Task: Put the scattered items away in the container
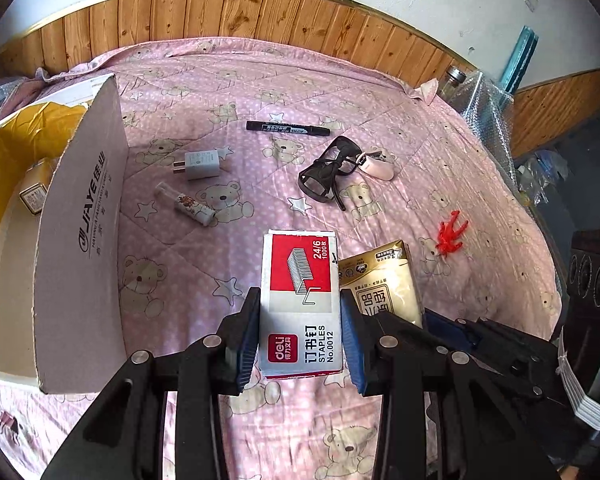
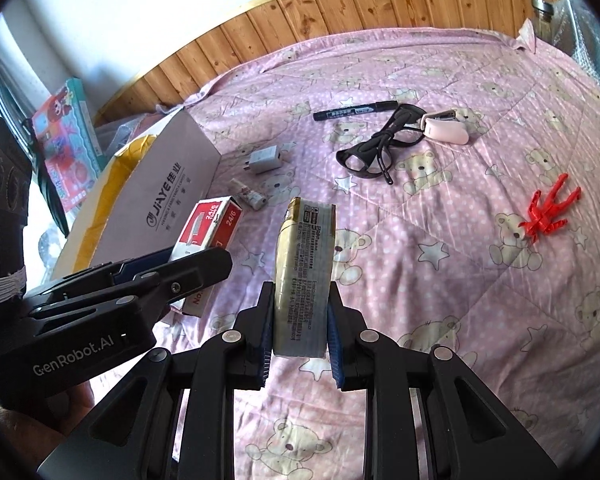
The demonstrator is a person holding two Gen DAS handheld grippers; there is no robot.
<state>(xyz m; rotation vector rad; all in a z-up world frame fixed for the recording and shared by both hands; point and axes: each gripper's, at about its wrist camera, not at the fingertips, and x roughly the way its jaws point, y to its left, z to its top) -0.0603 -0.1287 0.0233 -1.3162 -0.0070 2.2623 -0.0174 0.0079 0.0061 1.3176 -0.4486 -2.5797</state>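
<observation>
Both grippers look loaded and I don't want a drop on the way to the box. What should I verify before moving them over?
1. Left gripper shut on the staples box: ok.
2. Right gripper shut on the tissue pack: ok.
3. Cardboard box open, with room: ok.
4. The upright flap stands between the grippers and the opening: not ok.
5. Grip firmness on the soft pack: cannot tell.

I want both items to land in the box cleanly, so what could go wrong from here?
1. The staples box sits gripped in the left gripper only at its lower half; it might pivot or slip.
2. The cardboard box has a tall flap facing the grippers, which could snag either load.
3. The tissue pack in the right gripper is soft and may squeeze out.
</observation>
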